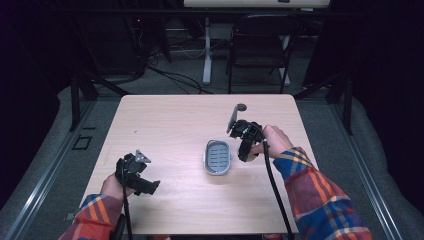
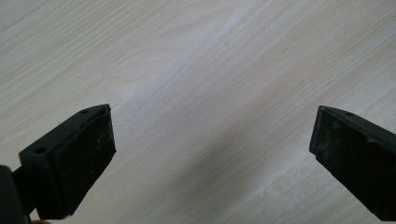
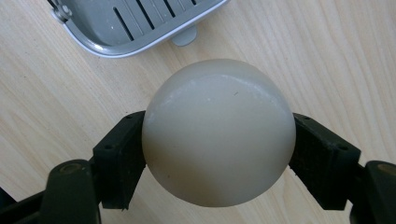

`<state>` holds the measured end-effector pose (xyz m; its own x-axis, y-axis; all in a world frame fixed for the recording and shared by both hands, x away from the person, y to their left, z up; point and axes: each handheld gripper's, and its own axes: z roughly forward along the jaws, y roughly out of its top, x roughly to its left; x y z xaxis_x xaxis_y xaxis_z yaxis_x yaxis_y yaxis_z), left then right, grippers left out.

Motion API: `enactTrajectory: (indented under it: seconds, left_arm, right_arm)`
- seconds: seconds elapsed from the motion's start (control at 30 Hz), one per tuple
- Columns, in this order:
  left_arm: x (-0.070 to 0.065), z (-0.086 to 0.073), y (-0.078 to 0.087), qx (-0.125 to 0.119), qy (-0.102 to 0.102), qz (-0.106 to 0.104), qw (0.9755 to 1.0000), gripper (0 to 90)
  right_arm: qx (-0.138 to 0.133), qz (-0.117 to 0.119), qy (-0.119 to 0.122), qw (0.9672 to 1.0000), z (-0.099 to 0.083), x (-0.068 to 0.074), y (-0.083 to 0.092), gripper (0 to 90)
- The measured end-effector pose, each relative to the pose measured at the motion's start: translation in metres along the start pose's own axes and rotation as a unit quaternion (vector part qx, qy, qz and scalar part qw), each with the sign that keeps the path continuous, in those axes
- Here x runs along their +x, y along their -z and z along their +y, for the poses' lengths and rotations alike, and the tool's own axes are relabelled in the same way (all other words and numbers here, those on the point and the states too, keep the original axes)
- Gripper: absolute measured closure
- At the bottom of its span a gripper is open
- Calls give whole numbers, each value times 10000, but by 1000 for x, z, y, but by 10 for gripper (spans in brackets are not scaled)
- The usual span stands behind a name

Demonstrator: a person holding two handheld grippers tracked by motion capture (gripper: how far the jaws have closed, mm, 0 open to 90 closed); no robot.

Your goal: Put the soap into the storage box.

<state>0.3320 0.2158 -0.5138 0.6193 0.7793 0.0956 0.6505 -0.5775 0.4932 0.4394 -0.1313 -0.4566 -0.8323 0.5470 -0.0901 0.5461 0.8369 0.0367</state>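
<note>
A smooth cream-white rounded soap (image 3: pixel 218 130) sits between the jaws of my right gripper (image 3: pixel 219 140), which is shut on its two sides. Just beyond it lies a grey slotted soap dish (image 3: pixel 135 28), empty where I can see it. From above, the soap dish (image 1: pixel 218 157) rests at the middle of the wooden table (image 1: pixel 175 115), and the right gripper (image 1: pixel 245 150) hangs just right of it, pointing down. My left gripper (image 1: pixel 145 187) is near the front left of the table. Its jaws stand wide open over bare wood, and the left gripper (image 2: pixel 212 135) holds nothing.
A round cable hole (image 1: pixel 241 107) is in the table's far edge, behind the right gripper. Past the table stand a dark folding chair (image 1: pixel 260 45) and a white desk leg (image 1: pixel 206 50) with cables on the floor.
</note>
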Motion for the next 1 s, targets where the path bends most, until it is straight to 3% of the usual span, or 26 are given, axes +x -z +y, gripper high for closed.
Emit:
enactTrajectory:
  seconds: [1.0]
  left_arm:
    - [0,0,-1,39,-26,-34,10000,1]
  right_arm:
    - [16,-12,322,9995,35,15,7,246]
